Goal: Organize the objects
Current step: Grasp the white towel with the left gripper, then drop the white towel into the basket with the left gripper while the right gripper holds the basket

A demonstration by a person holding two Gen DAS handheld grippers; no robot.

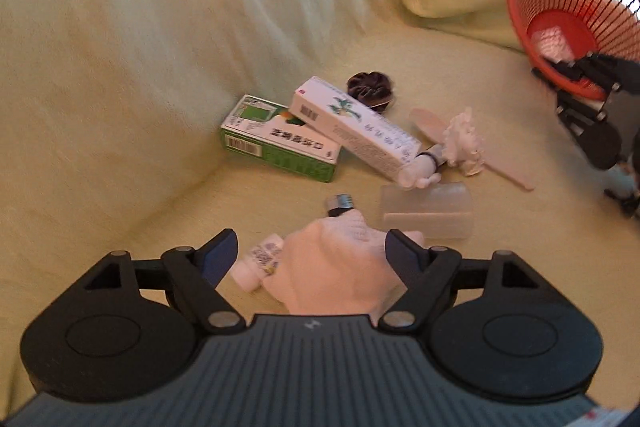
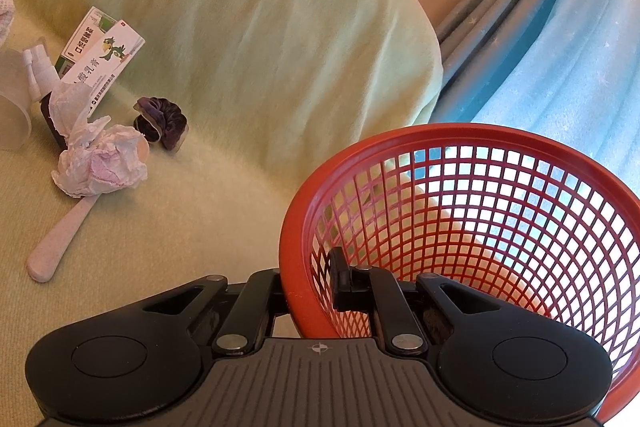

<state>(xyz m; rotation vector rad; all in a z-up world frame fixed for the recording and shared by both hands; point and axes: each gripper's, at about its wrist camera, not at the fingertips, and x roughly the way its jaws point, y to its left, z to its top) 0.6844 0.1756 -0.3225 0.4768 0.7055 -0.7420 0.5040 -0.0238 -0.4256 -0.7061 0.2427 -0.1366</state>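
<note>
The left gripper (image 1: 308, 259) is held with its jaws spread wide over a white cloth (image 1: 340, 267) on the sofa (image 1: 120, 67), the pads not pressing it, with a small bottle (image 1: 258, 263) just beside the left finger. The right gripper (image 2: 312, 291) is clamped on the rim of the red basket (image 2: 460, 135). 2 boxes (image 1: 280, 143), a scrunchie (image 1: 370, 89), crumpled tissue (image 1: 466, 143), a spoon (image 1: 430, 127) and a clear cup (image 1: 428, 211) are scattered on the seat, well apart from the basket
</note>
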